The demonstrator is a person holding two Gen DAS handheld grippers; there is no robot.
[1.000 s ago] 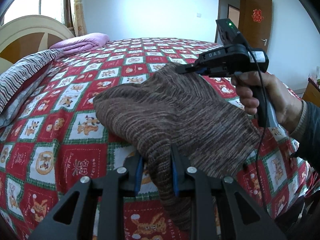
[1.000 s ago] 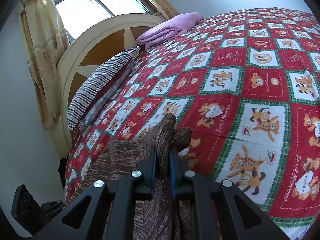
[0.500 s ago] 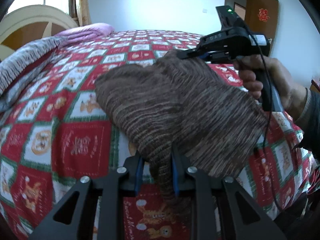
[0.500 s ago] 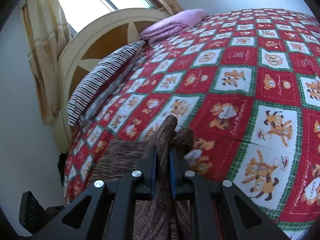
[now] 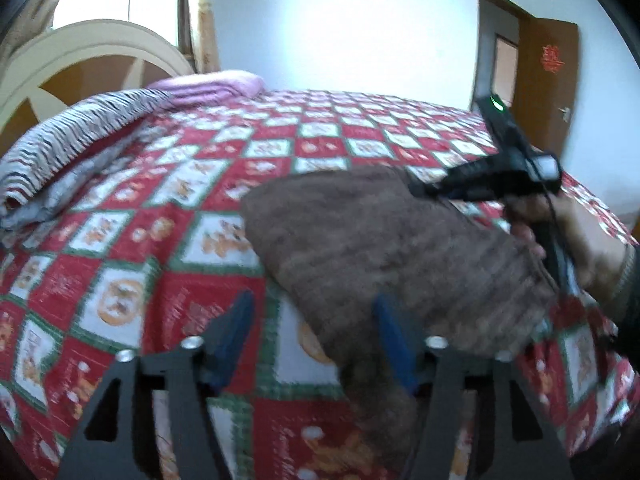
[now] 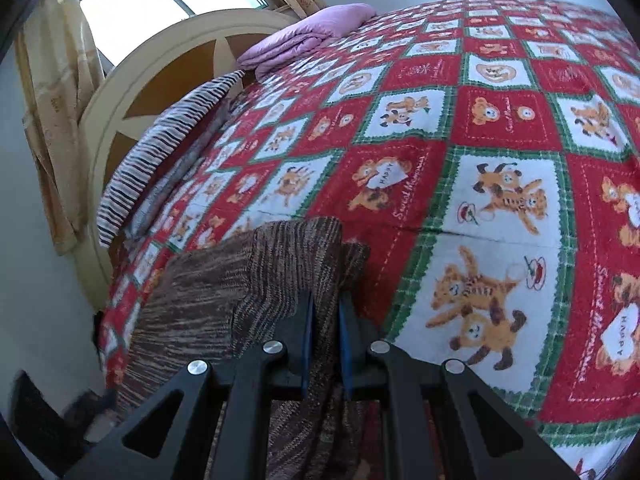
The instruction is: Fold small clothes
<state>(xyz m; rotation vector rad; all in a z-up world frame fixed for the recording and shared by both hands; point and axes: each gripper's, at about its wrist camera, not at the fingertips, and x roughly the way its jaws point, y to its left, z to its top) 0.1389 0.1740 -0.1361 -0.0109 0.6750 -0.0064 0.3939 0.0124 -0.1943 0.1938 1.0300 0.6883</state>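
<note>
Left hand-held gripper has let go, jaws spread; right hand-held gripper still pinches the brown knit.

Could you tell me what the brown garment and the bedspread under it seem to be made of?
The brown garment looks like a soft, matte knit, perhaps wool or acrylic: fine ribbed rows in mottled brown, draping limply from the right gripper. The bedspread appears to be printed woven cotton, flat and matte, with crisp bear pictures.

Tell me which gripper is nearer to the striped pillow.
Left, as far as the views show. The left gripper hangs open at the garment's near edge, on the side toward the striped pillow. The right gripper, shut on the brown knit garment, is farther across.
</note>
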